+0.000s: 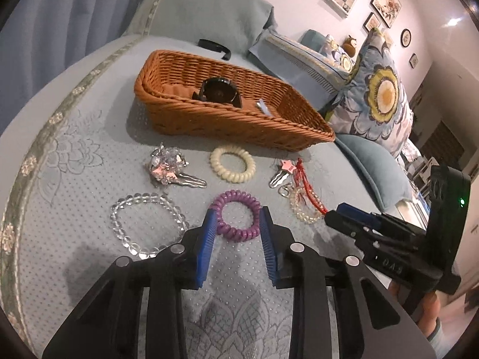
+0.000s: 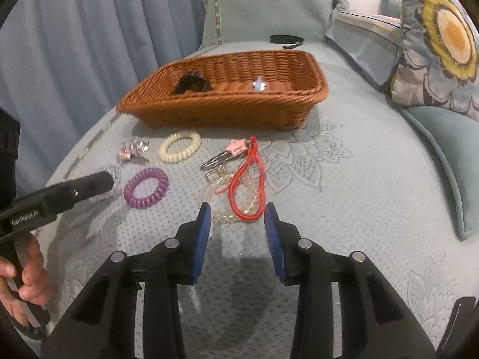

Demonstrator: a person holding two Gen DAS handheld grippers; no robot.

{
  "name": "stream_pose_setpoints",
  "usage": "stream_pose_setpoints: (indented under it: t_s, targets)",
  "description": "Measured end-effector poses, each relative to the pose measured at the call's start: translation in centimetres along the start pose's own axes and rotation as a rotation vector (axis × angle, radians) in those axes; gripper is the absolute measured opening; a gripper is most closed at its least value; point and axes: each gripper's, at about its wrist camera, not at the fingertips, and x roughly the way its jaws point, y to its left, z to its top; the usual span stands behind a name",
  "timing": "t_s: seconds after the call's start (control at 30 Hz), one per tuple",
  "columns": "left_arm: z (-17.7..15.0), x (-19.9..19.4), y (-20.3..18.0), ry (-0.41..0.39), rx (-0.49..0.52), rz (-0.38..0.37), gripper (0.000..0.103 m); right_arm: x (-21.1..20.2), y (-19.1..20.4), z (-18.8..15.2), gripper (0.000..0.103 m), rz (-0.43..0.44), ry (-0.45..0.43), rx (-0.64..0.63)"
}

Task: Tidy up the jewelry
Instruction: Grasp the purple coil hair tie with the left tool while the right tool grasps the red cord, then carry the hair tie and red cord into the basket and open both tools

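Quilted grey-blue bedspread (image 1: 89, 179): your left gripper (image 1: 238, 218) brackets the purple spiral hair tie (image 1: 238, 220), jaws spread; your right gripper (image 2: 238, 212) gapes at the red cord bracelet (image 2: 248, 176).

Close, downward wrist views, shared basket (image 1: 227, 119)

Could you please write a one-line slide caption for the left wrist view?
Left tongs straddle a purple coil hair tie on the bed, near the wicker basket.

Quilted blue-grey bed (image 1: 89, 155) carries it all; purple coil hair tie (image 1: 238, 220) between the left jaws; cream coil (image 1: 233, 164) and wicker basket (image 1: 227, 119) beyond; clear bead bracelet (image 1: 146, 224) left of them; red cord (image 2: 250, 185) ahead of the right jaws.
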Motion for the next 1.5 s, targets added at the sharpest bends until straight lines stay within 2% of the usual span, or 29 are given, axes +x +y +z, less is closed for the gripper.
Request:
stream_pose_setpoints:
  t_s: [0.13,0.3,0.37,0.4,0.43,0.7,1.0,1.03,1.13,1.2,1.27,1.5]
  targets:
    - [0.4,1.1,-0.2,-0.006,0.012,0.036,0.027,0.8,0.6,0.6,0.026,-0.040,-0.006,-0.016]
    - [0.4,2.4,-0.9,0.009,0.064,0.073,0.027,2.5,0.7,1.0,0.026,-0.090,0.030,-0.024]
    - [0.2,2.8,-1.1,0.014,0.073,0.092,0.027,2.5,0.6,1.1,0.021,-0.091,0.029,-0.023]
    - [0.3,2.9,-1.1,0.015,0.073,0.097,0.027,2.6,0.4,1.1,0.012,-0.077,0.035,-0.016]
    - [0.2,2.9,-1.1,0.014,0.073,0.097,0.027,2.7,0.1,1.1,0.008,-0.055,0.044,0.005]
    - [-0.1,3.2,-1.1,0.037,0.075,0.113,0.027,1.2,-4.6,0.4,0.007,0.025,0.048,0.212]
    - [-0.3,3.7,-1.4,0.045,0.096,0.136,0.027,-0.7,-5.8,0.4,0.007,0.201,0.039,0.271]
    - [-0.3,3.8,-1.5,0.045,0.100,0.143,0.023,-0.7,-6.0,0.4,0.007,0.212,0.043,0.283]
    - [-0.3,3.9,-1.5,0.048,0.098,0.149,0.011,-0.4,-5.8,0.4,0.007,0.196,0.077,0.247]
    - [-0.2,3.9,-1.2,0.048,0.086,0.135,0.011,-0.1,-5.2,0.5,0.007,0.222,0.128,0.186]
    - [-0.3,3.9,-1.1,0.048,0.080,0.128,0.011,-0.1,-4.6,0.3,0.007,0.206,0.162,0.122]
    - [-0.4,3.9,-1.0,0.048,0.079,0.126,0.011,-0.8,-5.6,0.2,0.007,0.154,0.162,0.108]
